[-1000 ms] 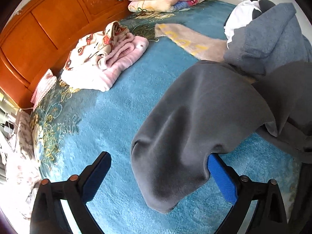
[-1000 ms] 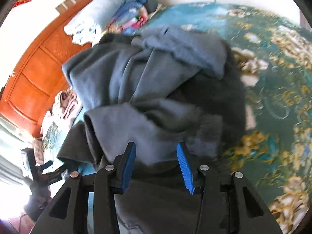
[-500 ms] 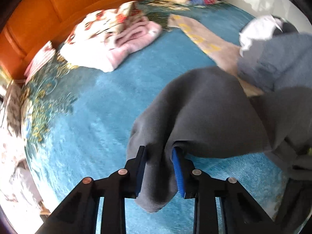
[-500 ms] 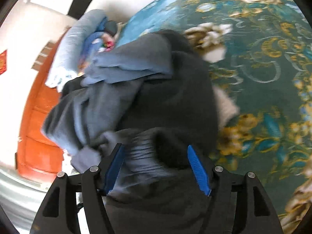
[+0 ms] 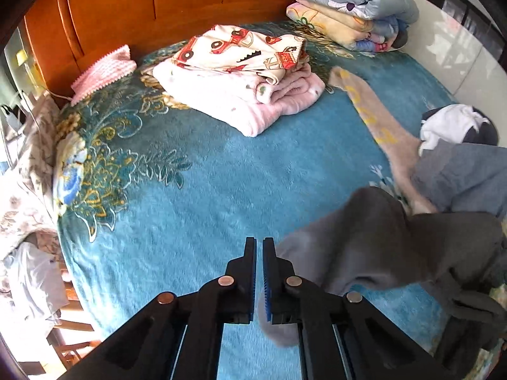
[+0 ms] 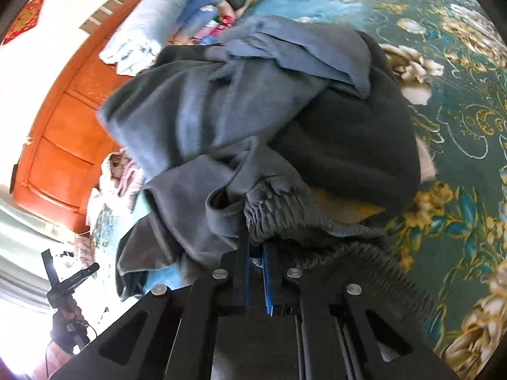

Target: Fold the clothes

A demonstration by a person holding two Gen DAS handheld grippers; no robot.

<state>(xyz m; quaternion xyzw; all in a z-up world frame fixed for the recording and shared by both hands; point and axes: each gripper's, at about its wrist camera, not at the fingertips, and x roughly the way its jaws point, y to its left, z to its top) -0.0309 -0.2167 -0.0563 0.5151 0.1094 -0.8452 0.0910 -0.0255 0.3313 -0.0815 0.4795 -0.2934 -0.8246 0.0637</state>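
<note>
Left gripper (image 5: 259,247) narrow, fingers nearly together; grey cloth visible low beside right finger, grip between pads cannot tell. Dark grey garment (image 5: 396,247) drapes right of left gripper, over teal blanket (image 5: 196,196). Right gripper (image 6: 255,247) clamped narrow on ribbed waistband (image 6: 279,212) of same garment, bunched mass hanging far side. Blue-grey garment (image 6: 301,47) on top of pile. Folded pink stack (image 5: 240,88) far centre. Folded quilts (image 5: 345,3) far right by wooden headboard (image 5: 126,9). Beige garment (image 5: 380,120) right.
</note>
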